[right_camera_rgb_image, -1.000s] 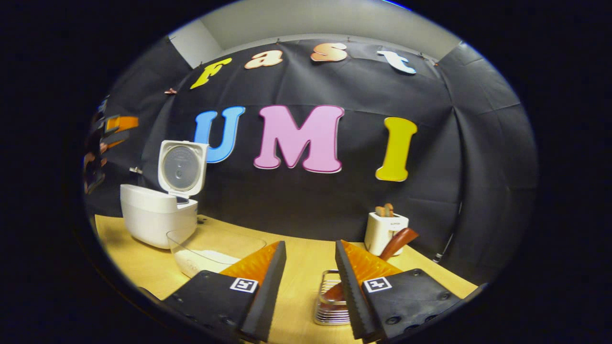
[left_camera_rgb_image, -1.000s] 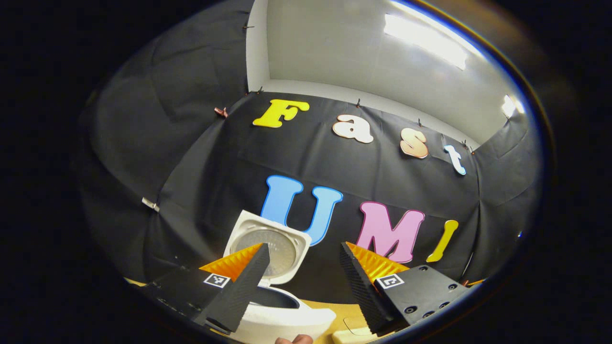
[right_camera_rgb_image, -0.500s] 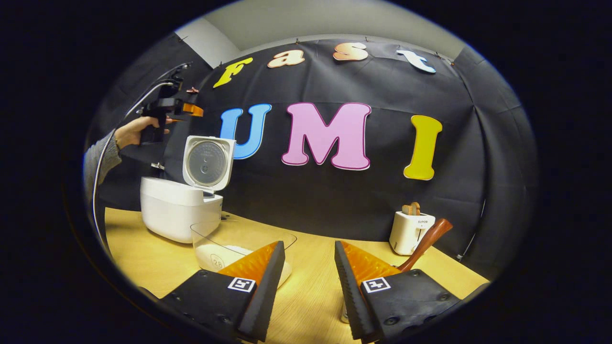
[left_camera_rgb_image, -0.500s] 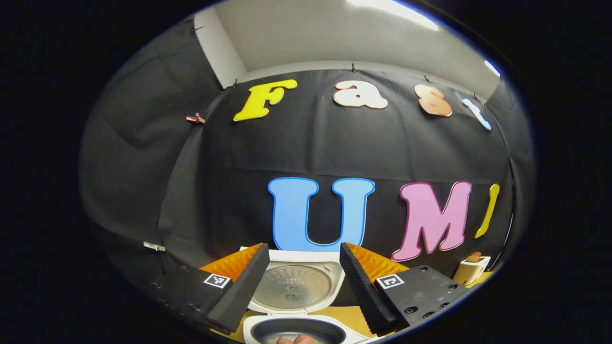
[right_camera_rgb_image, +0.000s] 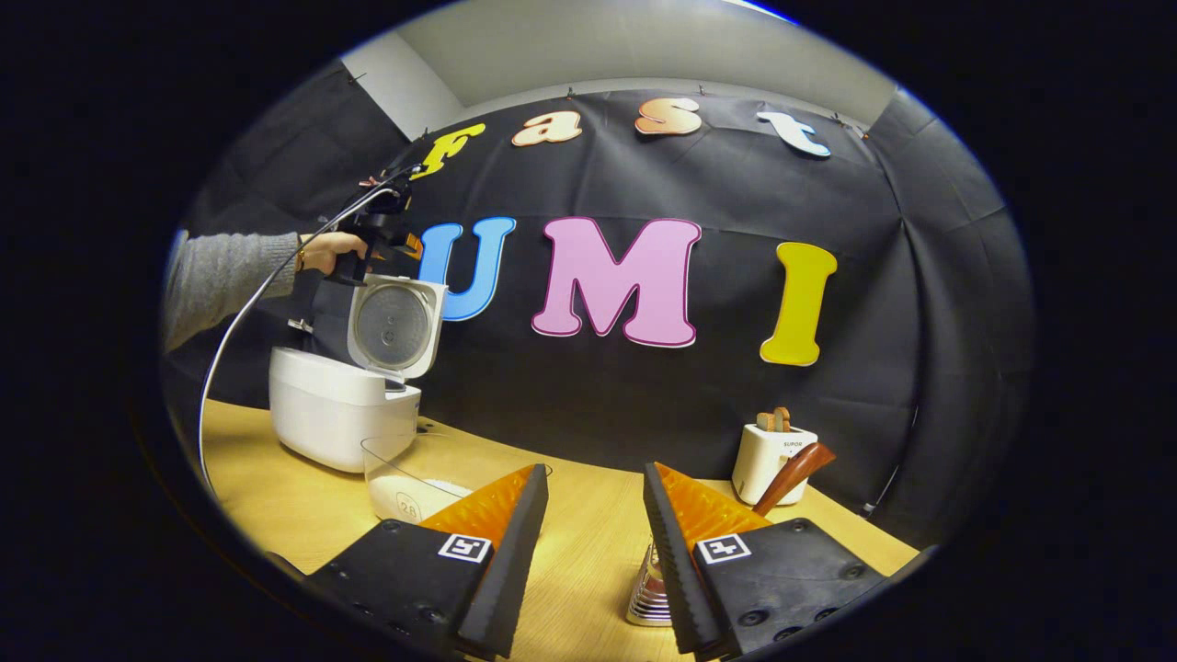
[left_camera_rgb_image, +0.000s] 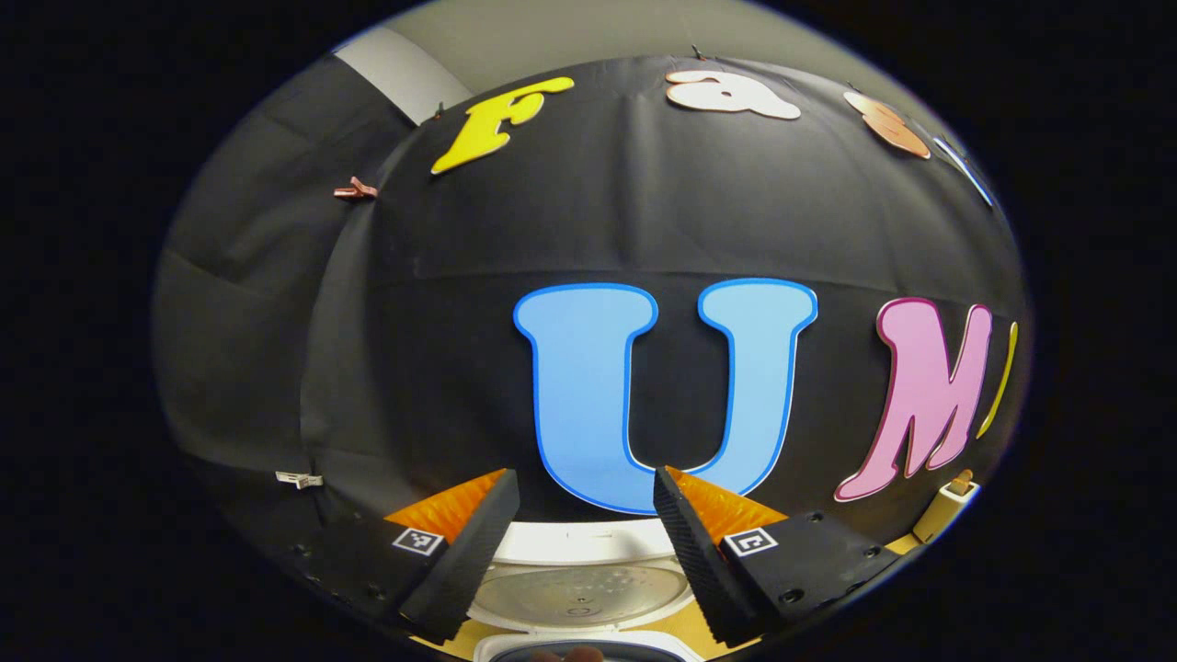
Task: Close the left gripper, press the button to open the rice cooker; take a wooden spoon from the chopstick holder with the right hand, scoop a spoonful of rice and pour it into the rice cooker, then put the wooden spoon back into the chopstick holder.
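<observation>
The white rice cooker point(right_camera_rgb_image: 338, 418) stands at the table's left with its lid point(right_camera_rgb_image: 391, 324) raised. A person's hand point(right_camera_rgb_image: 324, 250) holds my left gripper point(right_camera_rgb_image: 384, 241) just above that lid. In the left gripper view my left gripper point(left_camera_rgb_image: 586, 515) is open, and the lid's inner face point(left_camera_rgb_image: 579, 584) lies below and between its fingers. My right gripper point(right_camera_rgb_image: 593, 496) is open and holds nothing. A brown wooden spoon point(right_camera_rgb_image: 789, 473) sits in a metal wire holder point(right_camera_rgb_image: 646, 596) behind the right finger, handle slanting up to the right. A clear container of rice point(right_camera_rgb_image: 414, 478) stands near the cooker.
A small white box point(right_camera_rgb_image: 766, 460) with brown pieces on top stands at the back right on the wooden table point(right_camera_rgb_image: 267, 478), and shows at the edge as a white box point(left_camera_rgb_image: 945, 506). A grey sleeve point(right_camera_rgb_image: 221, 280) and a cable reach in from the left.
My left gripper has swung from the far left to above the raised lid, and the lid has sunk lower in its view. The right gripper shifted slightly. Both stay open.
</observation>
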A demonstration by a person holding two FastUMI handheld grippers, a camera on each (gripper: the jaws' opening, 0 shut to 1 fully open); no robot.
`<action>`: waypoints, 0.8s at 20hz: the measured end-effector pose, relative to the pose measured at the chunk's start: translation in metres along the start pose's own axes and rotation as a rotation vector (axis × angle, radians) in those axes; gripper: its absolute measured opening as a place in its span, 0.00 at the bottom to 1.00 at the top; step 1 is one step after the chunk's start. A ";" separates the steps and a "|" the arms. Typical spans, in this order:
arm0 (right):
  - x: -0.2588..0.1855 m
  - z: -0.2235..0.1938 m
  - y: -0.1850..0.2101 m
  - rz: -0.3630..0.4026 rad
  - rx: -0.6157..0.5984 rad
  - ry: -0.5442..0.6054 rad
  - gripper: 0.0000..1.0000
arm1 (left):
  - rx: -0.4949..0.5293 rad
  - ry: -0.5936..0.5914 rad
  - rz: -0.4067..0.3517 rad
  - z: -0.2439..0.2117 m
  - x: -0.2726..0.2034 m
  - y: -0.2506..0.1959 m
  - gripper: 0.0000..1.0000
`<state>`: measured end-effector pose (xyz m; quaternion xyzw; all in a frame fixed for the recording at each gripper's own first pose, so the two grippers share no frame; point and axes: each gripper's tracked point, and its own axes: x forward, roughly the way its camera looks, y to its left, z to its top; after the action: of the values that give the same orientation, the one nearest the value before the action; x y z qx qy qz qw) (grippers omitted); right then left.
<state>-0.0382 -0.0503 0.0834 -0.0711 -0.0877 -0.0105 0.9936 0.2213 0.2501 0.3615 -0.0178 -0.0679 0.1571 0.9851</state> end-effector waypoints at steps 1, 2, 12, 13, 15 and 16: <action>0.000 0.001 -0.003 -0.003 0.005 0.001 0.66 | -0.001 0.015 0.012 -0.005 0.005 0.002 0.95; -0.002 0.003 -0.006 -0.008 0.003 0.000 0.66 | -0.003 0.029 0.025 -0.010 0.008 0.006 0.95; -0.021 0.033 -0.009 0.006 -0.064 -0.056 0.66 | 0.060 0.131 0.000 -0.050 -0.033 0.002 0.97; -0.023 0.034 -0.008 0.019 -0.064 -0.051 0.66 | 0.082 0.127 -0.010 -0.054 -0.045 0.000 0.97; -0.023 0.034 -0.009 0.025 -0.065 -0.044 0.66 | 0.130 0.108 -0.024 -0.062 -0.070 -0.004 0.97; -0.023 0.035 -0.010 0.027 -0.061 -0.046 0.66 | 0.146 0.106 -0.027 -0.067 -0.082 -0.006 0.98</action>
<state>-0.0673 -0.0545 0.1148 -0.1028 -0.1089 0.0018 0.9887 0.1555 0.2184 0.2854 0.0467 -0.0040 0.1470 0.9880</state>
